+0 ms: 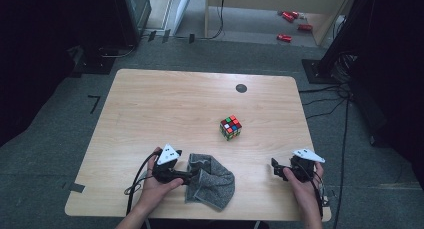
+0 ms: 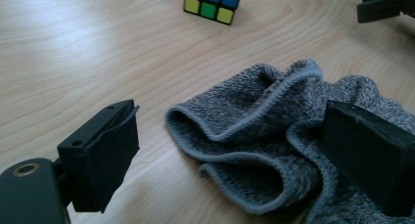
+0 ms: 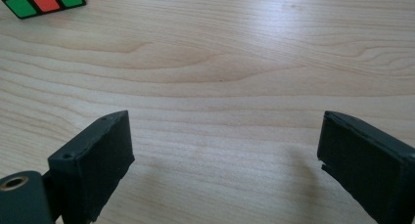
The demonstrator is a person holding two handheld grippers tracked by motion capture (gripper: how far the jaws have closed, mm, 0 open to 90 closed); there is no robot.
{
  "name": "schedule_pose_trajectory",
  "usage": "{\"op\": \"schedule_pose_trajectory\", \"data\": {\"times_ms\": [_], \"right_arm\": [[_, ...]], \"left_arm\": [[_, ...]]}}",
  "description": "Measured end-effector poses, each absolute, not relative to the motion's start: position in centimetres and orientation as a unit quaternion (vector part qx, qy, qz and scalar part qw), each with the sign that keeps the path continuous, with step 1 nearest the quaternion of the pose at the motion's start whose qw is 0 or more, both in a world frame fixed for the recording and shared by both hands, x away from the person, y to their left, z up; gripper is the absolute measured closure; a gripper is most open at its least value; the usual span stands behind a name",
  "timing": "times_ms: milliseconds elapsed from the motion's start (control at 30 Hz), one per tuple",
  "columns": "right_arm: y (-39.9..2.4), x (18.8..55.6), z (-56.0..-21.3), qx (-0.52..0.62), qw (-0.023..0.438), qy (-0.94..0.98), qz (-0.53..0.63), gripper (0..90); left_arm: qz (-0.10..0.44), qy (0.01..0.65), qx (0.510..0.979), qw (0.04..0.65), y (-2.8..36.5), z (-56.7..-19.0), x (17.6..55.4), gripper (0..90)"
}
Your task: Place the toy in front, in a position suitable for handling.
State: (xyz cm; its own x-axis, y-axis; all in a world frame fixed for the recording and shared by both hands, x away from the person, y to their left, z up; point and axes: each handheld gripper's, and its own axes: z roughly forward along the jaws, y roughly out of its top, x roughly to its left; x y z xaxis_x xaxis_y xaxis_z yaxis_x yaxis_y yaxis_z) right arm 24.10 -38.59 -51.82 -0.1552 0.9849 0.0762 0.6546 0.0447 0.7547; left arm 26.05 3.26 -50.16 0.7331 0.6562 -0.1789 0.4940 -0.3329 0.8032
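A crumpled grey knitted cloth (image 1: pixel 212 183) lies near the table's front edge. My left gripper (image 1: pixel 191 173) is at its left side and is open. In the left gripper view the cloth (image 2: pixel 254 136) bunches between the jaws of that gripper (image 2: pixel 230 143), and the right jaw rests on the fabric. A Rubik's cube (image 1: pixel 230 127) stands near the middle of the table, beyond the cloth (image 2: pixel 213 1). My right gripper (image 1: pixel 276 169) is open at the front right, over bare wood (image 3: pixel 227 145). The cube's corner (image 3: pixel 44 0) shows at the top left of the right gripper view.
The wooden table (image 1: pixel 165 109) has a small black round mark (image 1: pixel 241 88) near its far edge. Cables trail on the grey floor at the right (image 1: pixel 330 101). Red objects (image 1: pixel 290 26) lie on the floor far behind the table.
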Motion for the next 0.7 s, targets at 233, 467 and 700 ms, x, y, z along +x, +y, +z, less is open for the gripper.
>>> {"op": "schedule_pose_trajectory", "data": {"times_ms": [233,467,700], "right_arm": [[-37.9,24.9,-51.5,0.606,0.242,0.676,0.343,6.8],[-37.4,24.7,-50.4,0.595,0.263,0.673,0.351,6.7],[-37.2,24.9,-50.7,0.600,0.247,0.674,0.353,7.0]], "left_arm": [[0.082,0.328,0.821,0.460,2.4,-50.3,25.8,8.1],[0.087,0.288,0.844,0.444,0.9,-50.9,24.8,8.7],[0.088,0.294,0.840,0.448,1.1,-50.9,24.7,8.7]]}}
